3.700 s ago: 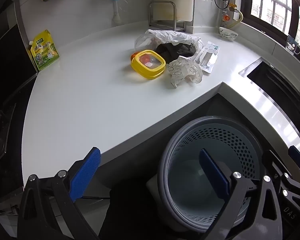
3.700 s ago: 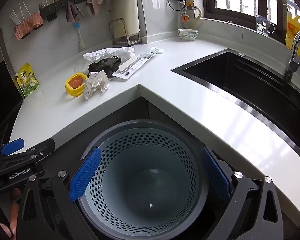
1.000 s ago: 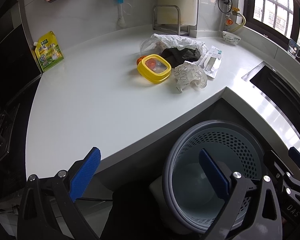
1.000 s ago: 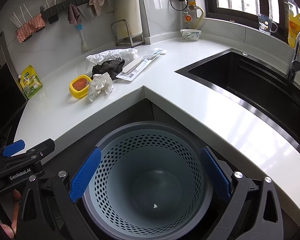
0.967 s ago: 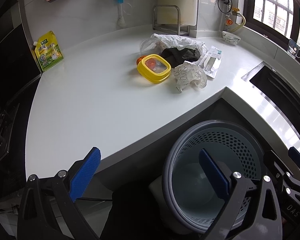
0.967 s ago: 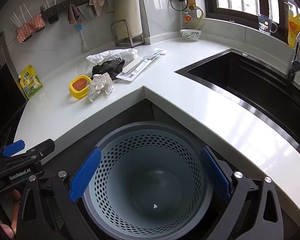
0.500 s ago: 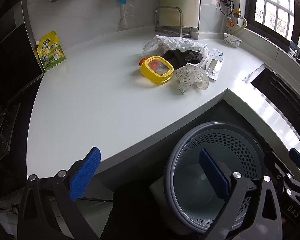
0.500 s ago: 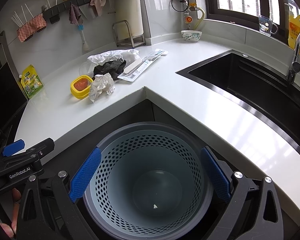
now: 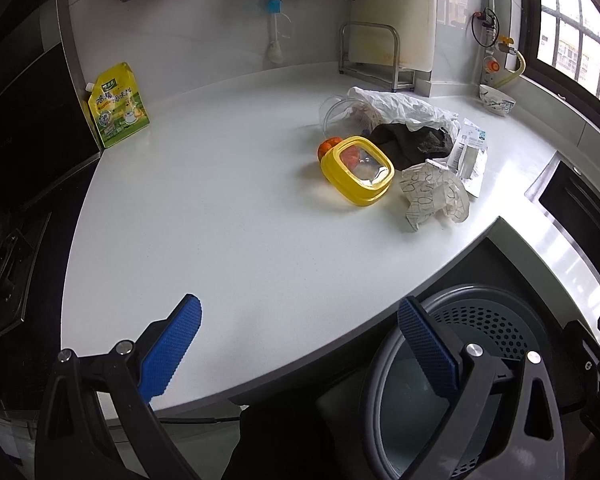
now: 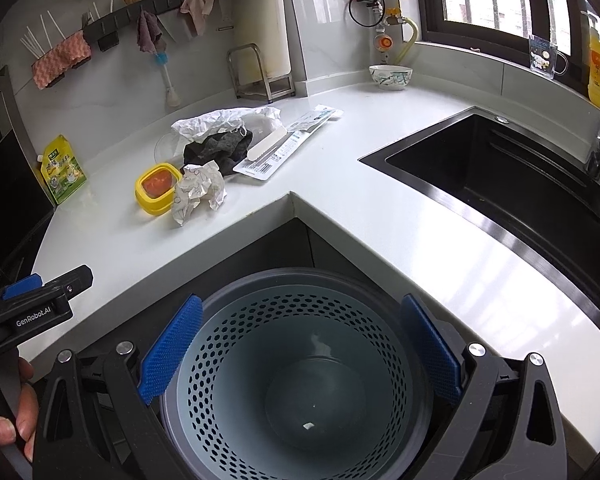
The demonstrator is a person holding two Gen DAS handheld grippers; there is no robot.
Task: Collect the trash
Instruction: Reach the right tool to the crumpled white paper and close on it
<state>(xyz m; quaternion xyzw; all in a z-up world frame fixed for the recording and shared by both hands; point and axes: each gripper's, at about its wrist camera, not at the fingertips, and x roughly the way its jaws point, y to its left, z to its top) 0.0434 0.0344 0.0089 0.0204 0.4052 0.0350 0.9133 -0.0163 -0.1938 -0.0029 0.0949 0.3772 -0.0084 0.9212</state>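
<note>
A grey perforated trash bin [image 10: 296, 372] stands on the floor in the counter's inner corner, holding only a small white scrap [image 10: 308, 426]. My right gripper [image 10: 300, 344] hangs open right above the bin mouth. My left gripper [image 9: 300, 344] is open over the counter's front edge, with the bin [image 9: 476, 376] at its right finger. Trash lies together on the white counter [image 9: 220, 220]: a crumpled printed paper [image 9: 434, 196], a yellow lidded box [image 9: 358, 170], a white crumpled bag [image 9: 400, 108] over a dark cloth [image 9: 410, 142], and a flat white package [image 9: 470, 156].
A yellow-green refill pouch [image 9: 118, 106] leans at the counter's left end beside a black stove. A black sink [image 10: 500, 176] with a tap is at the right. A bowl [image 10: 390, 76] and a metal rack [image 10: 260, 72] stand by the back wall. A hand [image 10: 8, 412] holds the left gripper's handle.
The left gripper has advanced and risen toward the counter, so the trash pile looks nearer. The right gripper has barely shifted above the bin. Both stay open.
</note>
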